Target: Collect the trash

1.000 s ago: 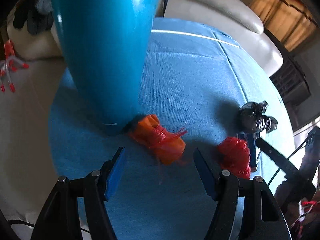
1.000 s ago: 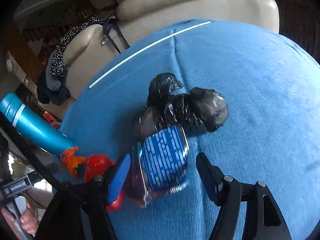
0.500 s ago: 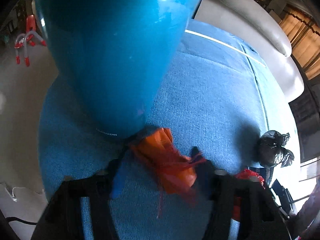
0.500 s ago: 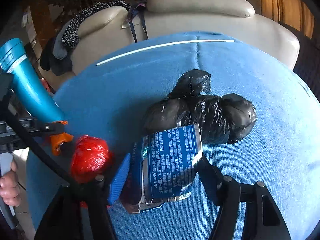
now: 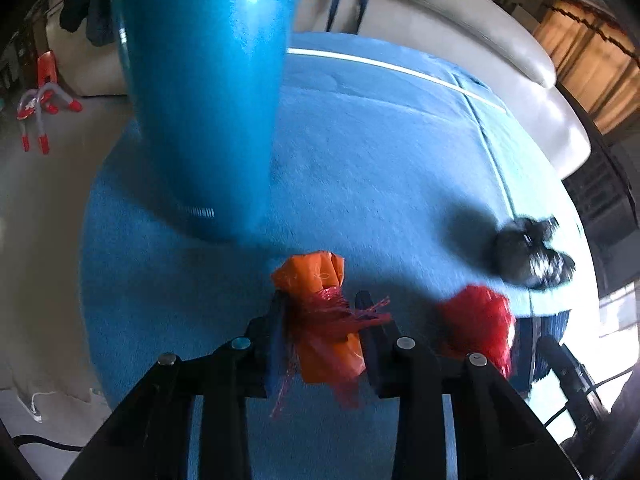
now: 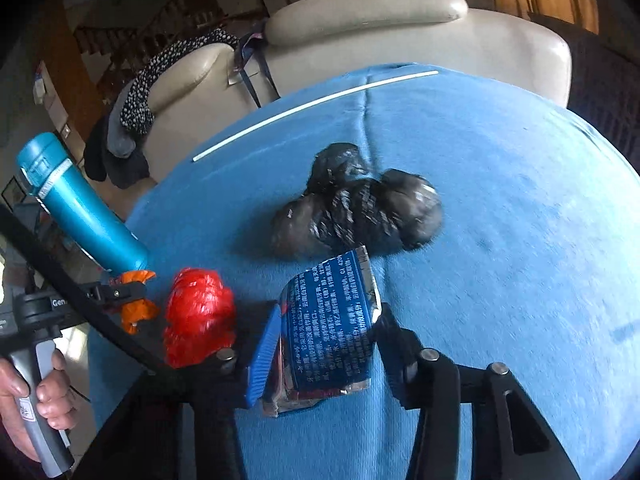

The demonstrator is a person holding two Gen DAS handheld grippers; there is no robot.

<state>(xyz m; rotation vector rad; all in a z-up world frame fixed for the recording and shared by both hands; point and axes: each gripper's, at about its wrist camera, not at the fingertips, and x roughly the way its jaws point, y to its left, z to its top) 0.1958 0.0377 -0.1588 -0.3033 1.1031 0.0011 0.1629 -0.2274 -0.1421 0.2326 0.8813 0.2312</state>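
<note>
My left gripper (image 5: 320, 304) is shut on an orange plastic bag wad (image 5: 316, 276) tied with red netting, at the foot of a tall teal bottle (image 5: 200, 80). The right wrist view shows that same orange wad (image 6: 138, 312) pinched at far left. The jaws of my right gripper (image 6: 328, 316) are closing, and both pads press a crumpled blue foil wrapper (image 6: 328, 336) between them. A red bag wad (image 6: 198, 316) lies between the two grippers on the blue cloth (image 6: 500, 240). A black bag bundle (image 6: 360, 212) lies just beyond the wrapper.
The teal bottle (image 6: 80, 208) stands near the cloth's left edge. A cream sofa (image 6: 400, 40) with dark clothes draped on it runs behind the table. A hand (image 6: 40, 392) grips the left tool's handle. The floor lies left of the cloth, with a red-and-grey object (image 5: 36, 108) on it.
The left gripper came forward around the orange wad and closed on it. The right jaws narrowed onto the blue wrapper, and that view swung slightly.
</note>
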